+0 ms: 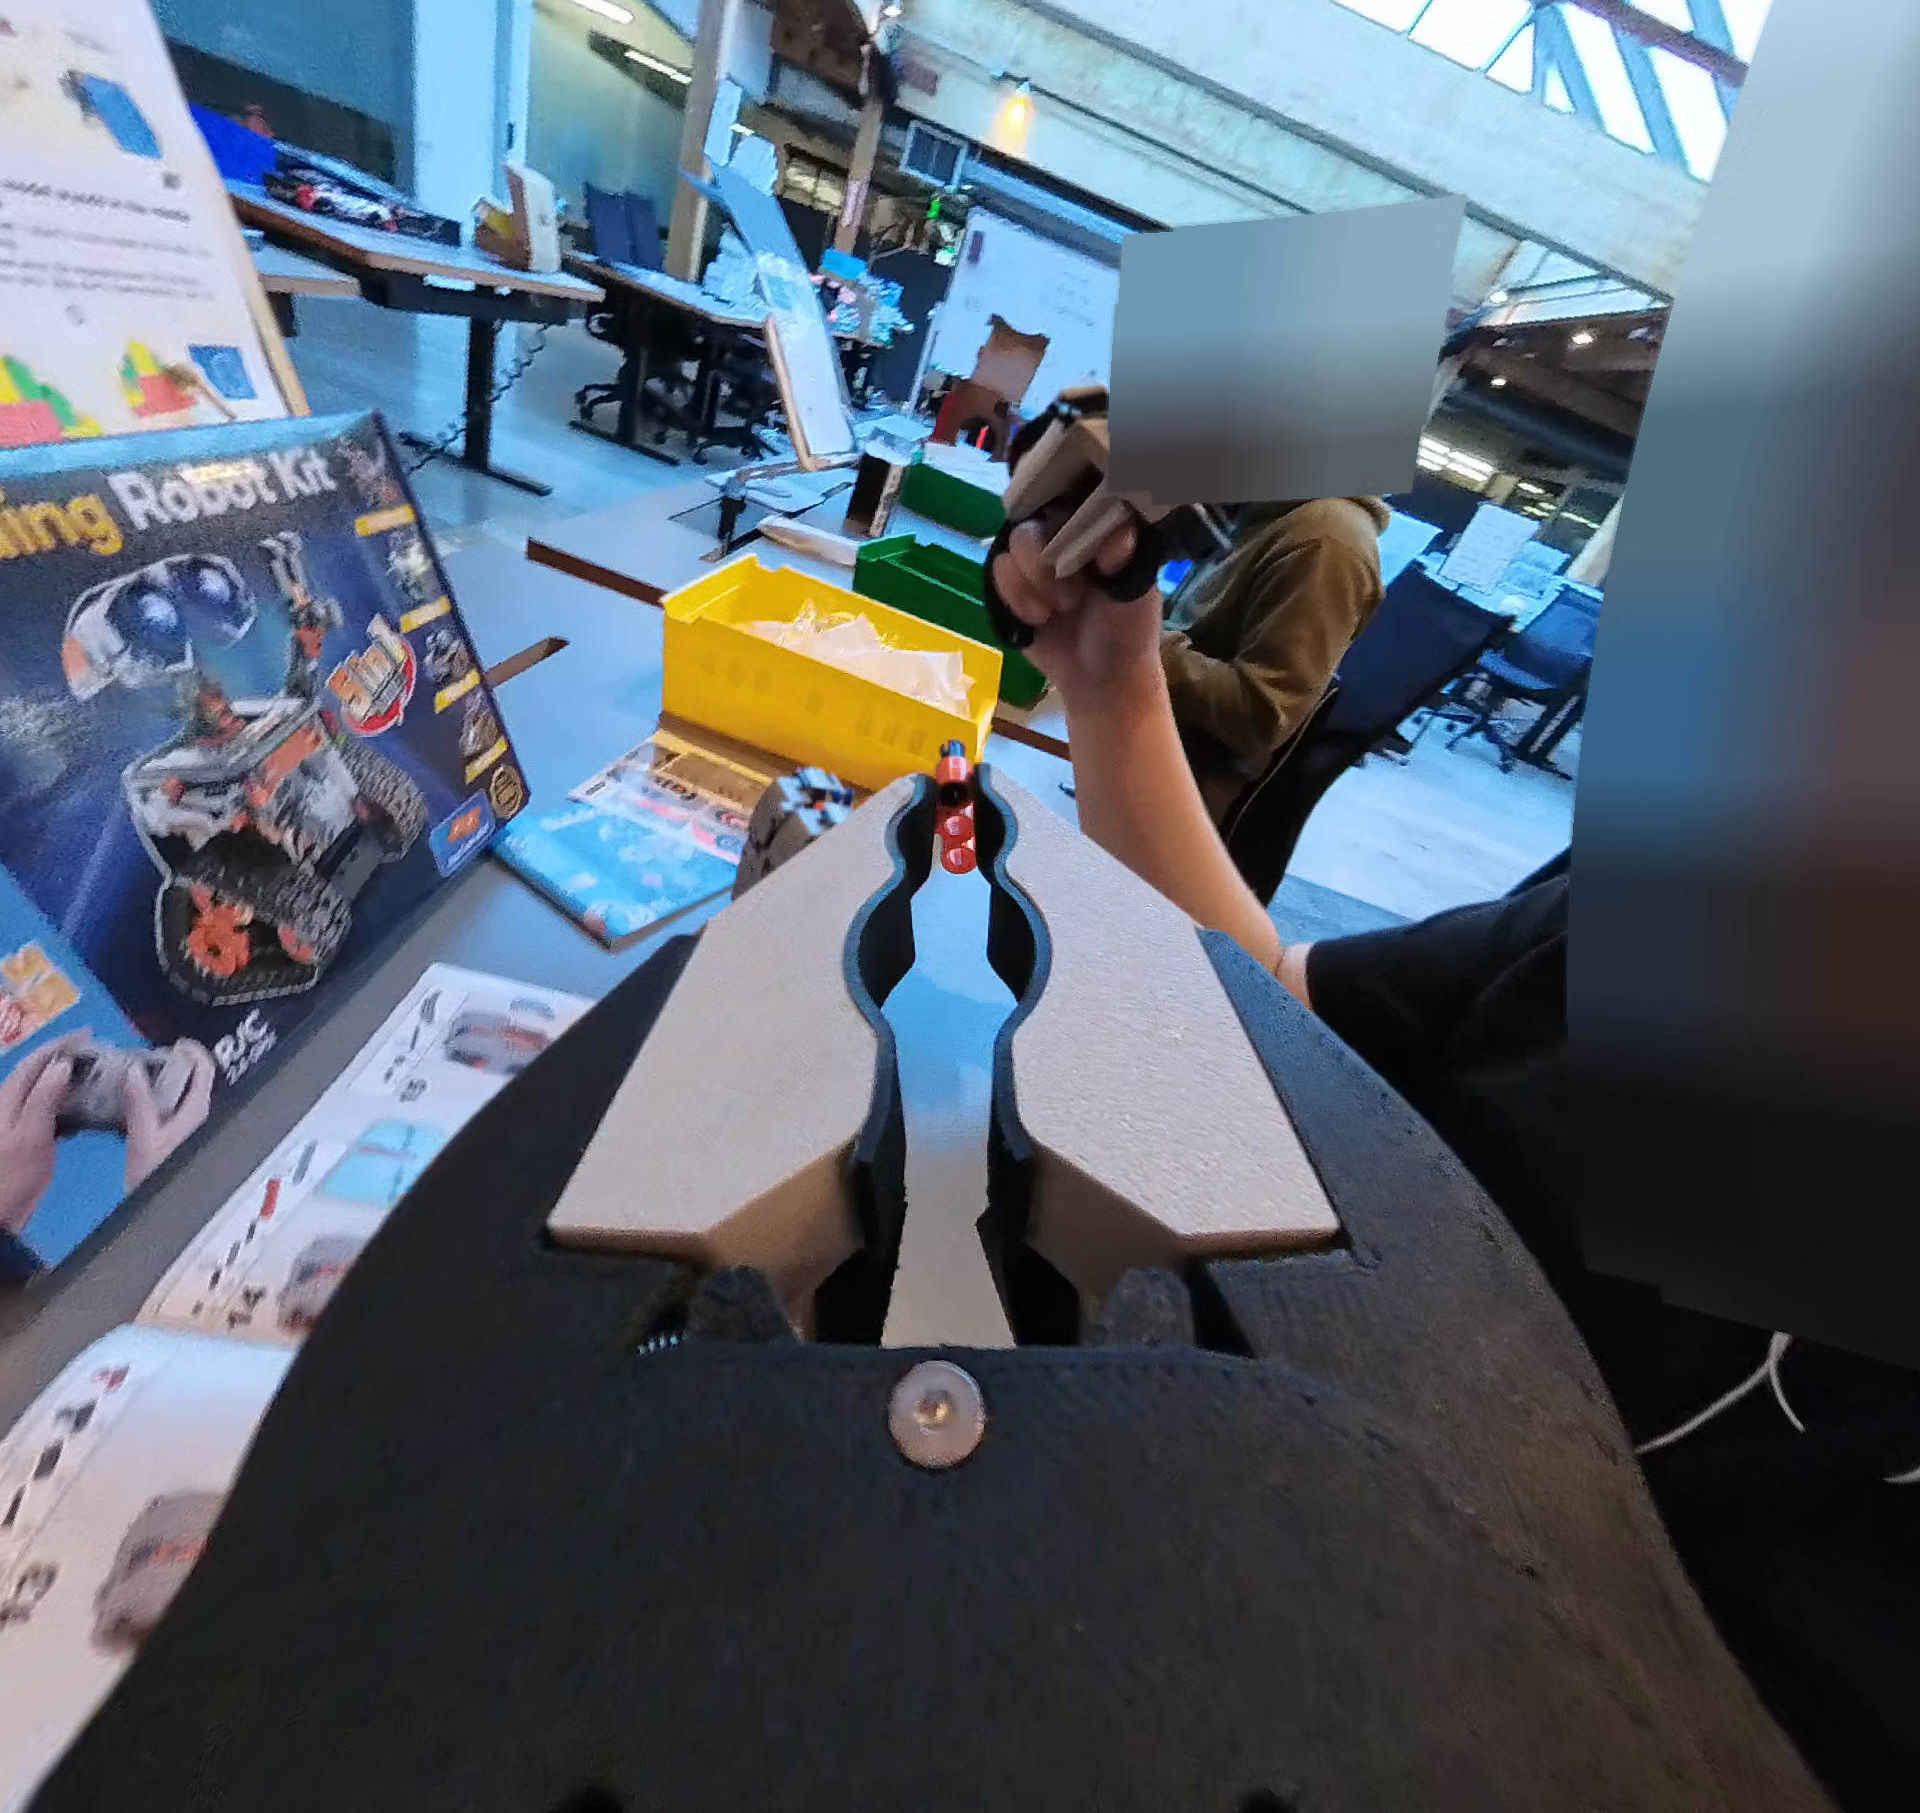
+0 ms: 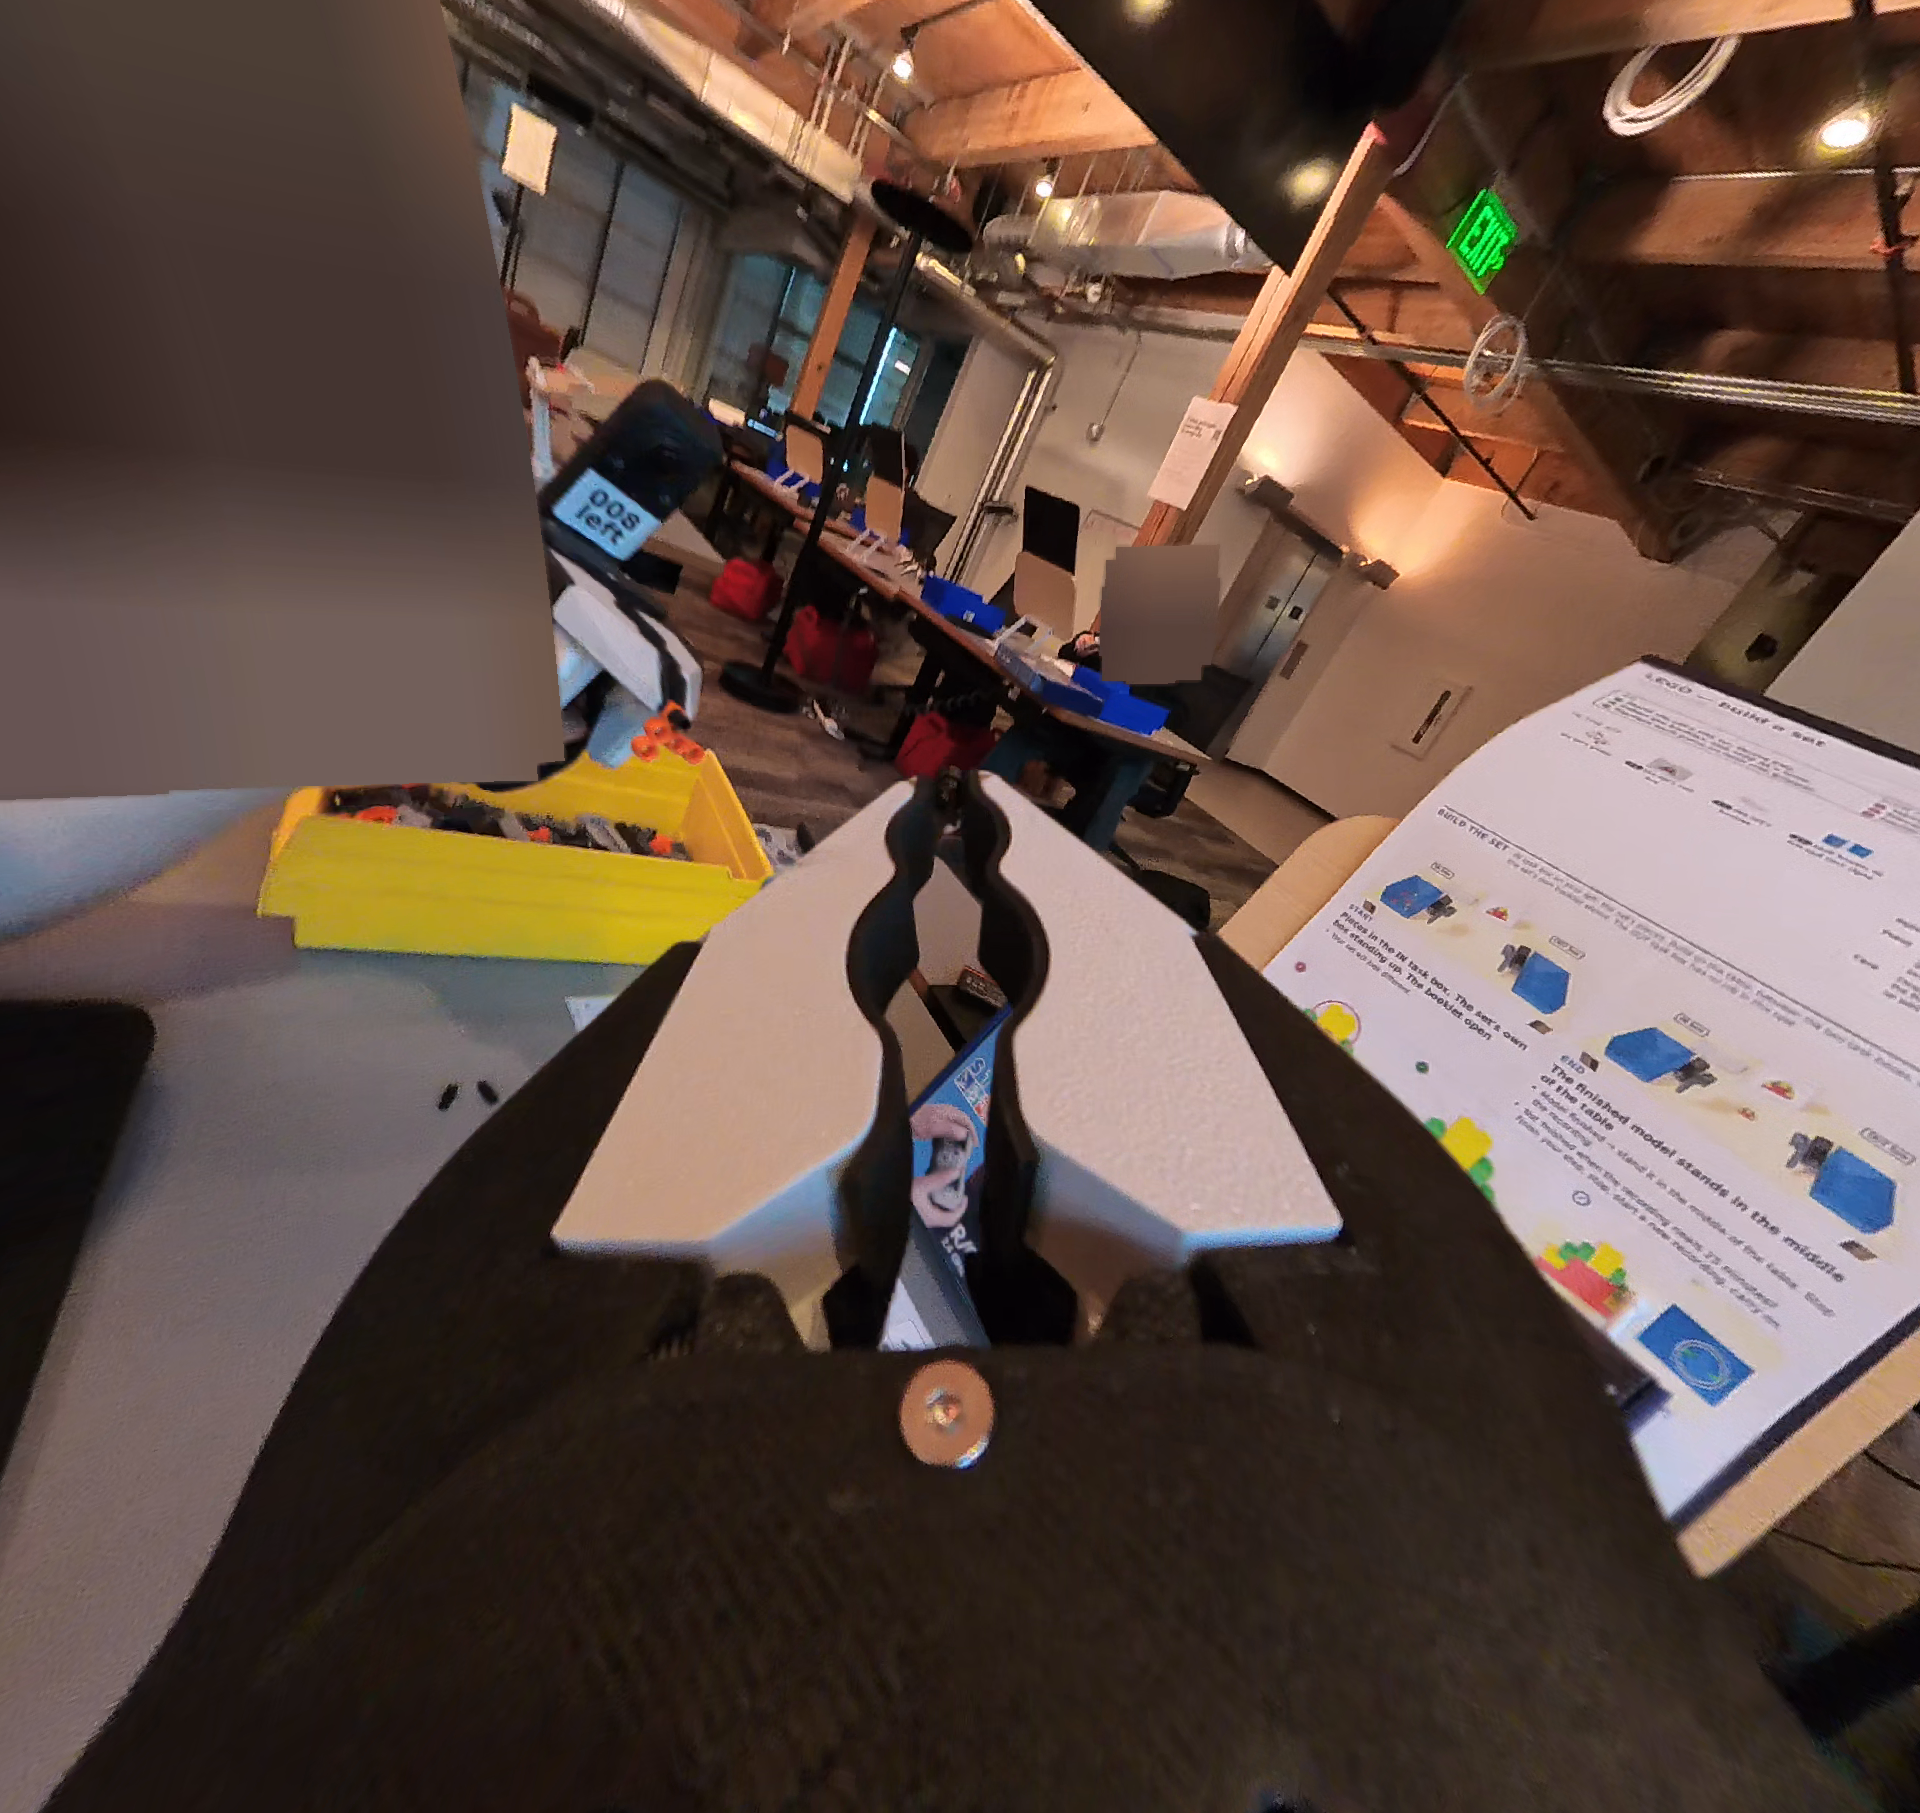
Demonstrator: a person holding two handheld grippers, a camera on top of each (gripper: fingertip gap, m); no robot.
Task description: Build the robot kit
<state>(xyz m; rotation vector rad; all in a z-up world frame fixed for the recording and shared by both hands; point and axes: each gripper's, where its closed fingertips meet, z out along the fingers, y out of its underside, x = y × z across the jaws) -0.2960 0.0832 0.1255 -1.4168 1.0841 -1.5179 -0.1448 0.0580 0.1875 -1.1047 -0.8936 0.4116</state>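
My left gripper (image 1: 951,797) is shut on a small red-orange peg piece (image 1: 954,823), held in the air above the grey table (image 1: 582,714). It also shows in the right wrist view (image 2: 652,714), over the yellow bin of dark and orange parts (image 2: 499,880). My right gripper (image 2: 948,789) is shut, with a small dark piece (image 2: 948,784) pinched at its tips. In the left wrist view a hand holds it raised (image 1: 1075,516), to the right of the peg. A dark, partly built model (image 1: 795,813) stands just behind the left finger.
A blue robot kit box (image 1: 239,724) leans at the left, with open booklets (image 1: 416,1088) before it. A yellow bin of plastic bags (image 1: 821,693) and green bins (image 1: 935,584) lie beyond. An instruction board (image 2: 1610,1088) stands at the right. Two black pins (image 2: 468,1095) lie loose. Across from one pair of fingers to the other is roughly 15 cm.
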